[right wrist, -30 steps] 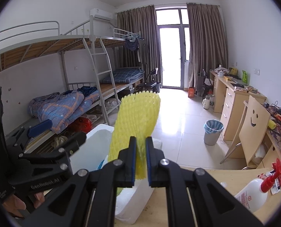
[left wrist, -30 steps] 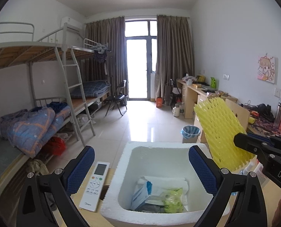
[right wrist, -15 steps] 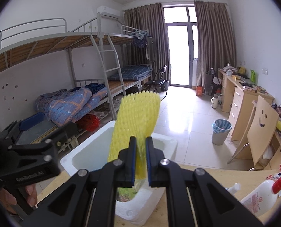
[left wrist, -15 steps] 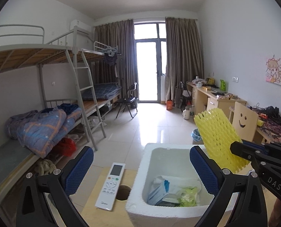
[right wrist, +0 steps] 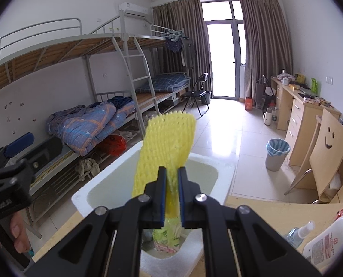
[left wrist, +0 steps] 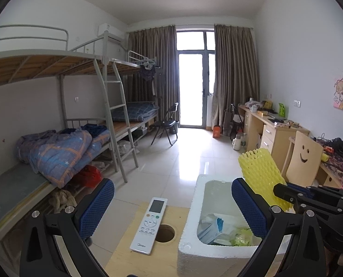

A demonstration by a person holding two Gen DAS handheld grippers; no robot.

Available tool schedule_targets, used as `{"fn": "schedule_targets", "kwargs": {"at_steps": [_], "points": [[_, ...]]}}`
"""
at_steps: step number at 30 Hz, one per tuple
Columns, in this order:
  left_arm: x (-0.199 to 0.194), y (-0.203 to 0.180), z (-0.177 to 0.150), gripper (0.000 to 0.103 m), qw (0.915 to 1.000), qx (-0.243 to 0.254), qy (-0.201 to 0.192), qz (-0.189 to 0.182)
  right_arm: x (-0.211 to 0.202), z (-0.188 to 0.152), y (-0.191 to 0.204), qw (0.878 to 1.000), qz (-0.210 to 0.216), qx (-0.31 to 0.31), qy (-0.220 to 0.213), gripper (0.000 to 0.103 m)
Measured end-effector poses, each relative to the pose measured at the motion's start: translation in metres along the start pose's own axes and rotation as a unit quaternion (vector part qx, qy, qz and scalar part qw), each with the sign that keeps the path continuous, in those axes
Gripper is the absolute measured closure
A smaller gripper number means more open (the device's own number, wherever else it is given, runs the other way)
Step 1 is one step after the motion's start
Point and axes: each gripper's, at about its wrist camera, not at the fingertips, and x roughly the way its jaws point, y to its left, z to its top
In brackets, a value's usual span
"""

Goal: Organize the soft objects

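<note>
Right gripper [right wrist: 171, 194] is clamped on the lower end of the yellow foam net [right wrist: 169, 143], long axis upright, directly over the open white foam box [right wrist: 226, 168] at the desk's far edge; left gripper [left wrist: 171, 210] gapes wide, empty, beside it.

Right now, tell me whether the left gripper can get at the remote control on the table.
Probably yes. The left gripper is open and holds nothing, and the remote control lies bare on the table just ahead between its fingers, beside the foam box, with nothing on top of it.
</note>
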Motion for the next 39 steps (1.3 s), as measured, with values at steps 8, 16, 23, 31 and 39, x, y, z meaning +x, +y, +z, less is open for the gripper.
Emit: {"fn": "schedule_targets", "kwargs": {"at_steps": [8,16,23,31,39], "points": [[-0.003,-0.007,-0.001,0.001,0.9999,0.013,-0.005,-0.003,0.000,-0.001,-0.003,1.000,0.006,0.025,0.002,0.038],[-0.008,-0.004,0.002,0.001,0.9999,0.007,-0.012,0.000,-0.012,0.003,-0.004,0.999,0.003,0.033,-0.014,0.028],[-0.012,-0.008,0.002,0.001,0.9998,0.013,-0.012,-0.005,-0.016,0.007,-0.008,0.999,0.000,0.039,-0.020,0.028],[-0.014,-0.001,0.006,0.001,0.9999,0.001,-0.014,-0.006,-0.027,0.010,-0.002,0.999,-0.004,0.029,-0.033,0.018],[-0.023,0.007,0.009,0.001,0.9996,-0.006,-0.023,-0.011,-0.037,0.009,0.002,0.999,-0.028,0.014,-0.037,0.004]]}}
